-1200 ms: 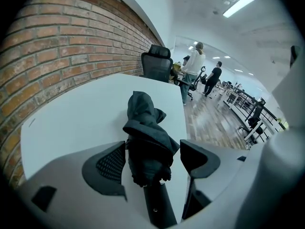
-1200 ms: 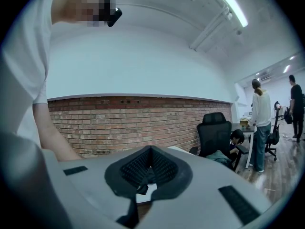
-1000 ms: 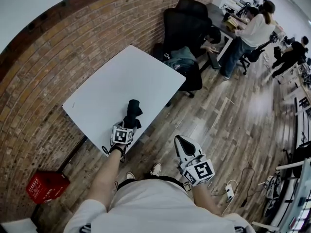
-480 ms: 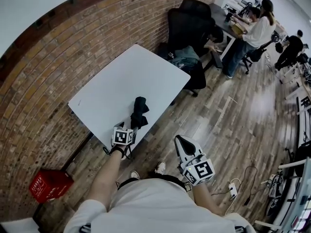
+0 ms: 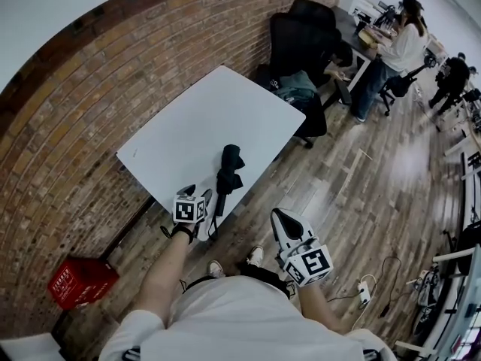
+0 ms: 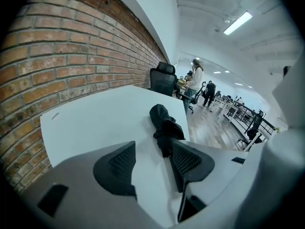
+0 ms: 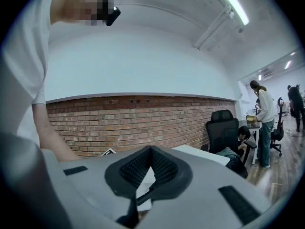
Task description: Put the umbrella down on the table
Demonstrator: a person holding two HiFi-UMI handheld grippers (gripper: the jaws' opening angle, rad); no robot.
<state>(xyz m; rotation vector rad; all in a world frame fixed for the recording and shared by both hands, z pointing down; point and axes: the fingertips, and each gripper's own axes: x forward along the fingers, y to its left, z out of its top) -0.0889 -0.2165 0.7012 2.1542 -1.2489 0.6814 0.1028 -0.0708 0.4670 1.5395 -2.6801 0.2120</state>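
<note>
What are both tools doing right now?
Left tool: open, jaws just been closing, nothing between them; umbrella lies on the table.
Right tool: shut, empty.

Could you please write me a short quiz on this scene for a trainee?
1. True or false: the umbrella lies on the table.
2. The crate is: A red, B blue, C green.
3. Fill in: the right gripper has its jaws ___.
Key: 1 true; 2 A; 3 shut.
</note>
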